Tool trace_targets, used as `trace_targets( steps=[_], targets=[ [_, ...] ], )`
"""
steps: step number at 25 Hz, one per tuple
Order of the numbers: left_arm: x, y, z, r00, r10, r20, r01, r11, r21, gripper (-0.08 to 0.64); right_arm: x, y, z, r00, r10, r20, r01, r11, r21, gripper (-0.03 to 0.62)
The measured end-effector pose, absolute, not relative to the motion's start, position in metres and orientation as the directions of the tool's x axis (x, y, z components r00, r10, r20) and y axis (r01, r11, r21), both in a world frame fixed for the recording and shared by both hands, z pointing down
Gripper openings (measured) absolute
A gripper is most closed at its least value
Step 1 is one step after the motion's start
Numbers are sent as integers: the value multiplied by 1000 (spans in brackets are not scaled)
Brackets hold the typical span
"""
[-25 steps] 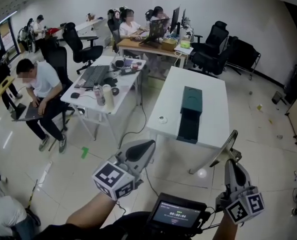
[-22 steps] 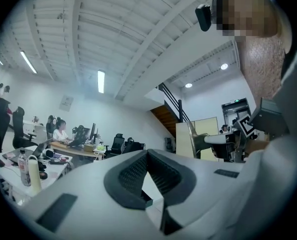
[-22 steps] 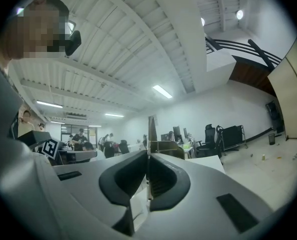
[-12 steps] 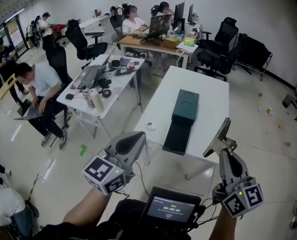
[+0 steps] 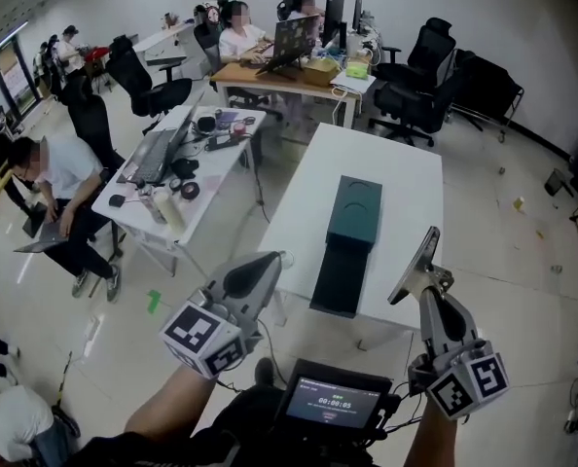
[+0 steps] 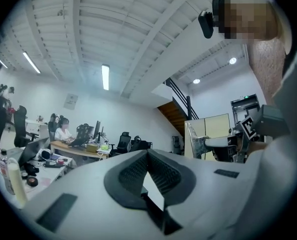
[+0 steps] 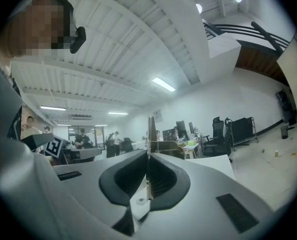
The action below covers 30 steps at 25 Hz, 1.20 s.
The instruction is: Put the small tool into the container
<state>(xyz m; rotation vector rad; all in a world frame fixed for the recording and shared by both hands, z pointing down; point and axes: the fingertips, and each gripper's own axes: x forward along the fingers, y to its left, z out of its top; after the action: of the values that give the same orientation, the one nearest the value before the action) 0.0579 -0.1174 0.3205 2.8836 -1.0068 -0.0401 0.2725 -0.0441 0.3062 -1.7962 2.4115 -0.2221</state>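
A dark green box-shaped container point(image 5: 354, 210) lies lengthwise on the white table point(image 5: 406, 178), with a black tray section point(image 5: 336, 276) at its near end. My right gripper point(image 5: 432, 294) hangs in front of the table's near right corner. It is shut on the small tool point(image 5: 415, 264), a flat metal blade that sticks up past its tips. In the right gripper view the small tool point(image 7: 149, 134) shows edge-on between the pads. My left gripper point(image 5: 267, 264) hovers at the table's near left corner, shut with nothing in it; in the left gripper view the left gripper point(image 6: 147, 152) points out over the room.
A small white round object point(image 5: 287, 258) sits on the table's near left edge, half hidden by the left gripper. A cluttered desk point(image 5: 162, 159) with a seated person point(image 5: 55, 178) is to the left. Black office chairs point(image 5: 415, 86) stand beyond the table. A screen device point(image 5: 333, 404) is at my waist.
The table and container have come closer and lower in the head view. Both grippers now stand at the table's near edge, the right one still holding the tool.
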Motion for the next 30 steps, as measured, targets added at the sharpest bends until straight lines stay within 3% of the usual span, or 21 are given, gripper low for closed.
trace_targets(
  steps=[9,16,23,30],
  targets=[
    [31,-215,319,838,-545,-35,-538,-835,114,6,234,-132,296,-200,-980,-13,-966,199,-166,2],
    [39,-268,339,889,-457,-5,-454,-883,120,6,223,-184,325,-151,-987,56,-972,138,-190,2],
    [49,-305,388,868,-492,66,-496,-854,155,6,232,-237,401,-217,-953,211,-951,158,-266,2],
    [75,-312,441,820,-546,170,-571,-798,194,6,252,-265,517,-347,-840,417,-892,158,-423,2]
  ],
)
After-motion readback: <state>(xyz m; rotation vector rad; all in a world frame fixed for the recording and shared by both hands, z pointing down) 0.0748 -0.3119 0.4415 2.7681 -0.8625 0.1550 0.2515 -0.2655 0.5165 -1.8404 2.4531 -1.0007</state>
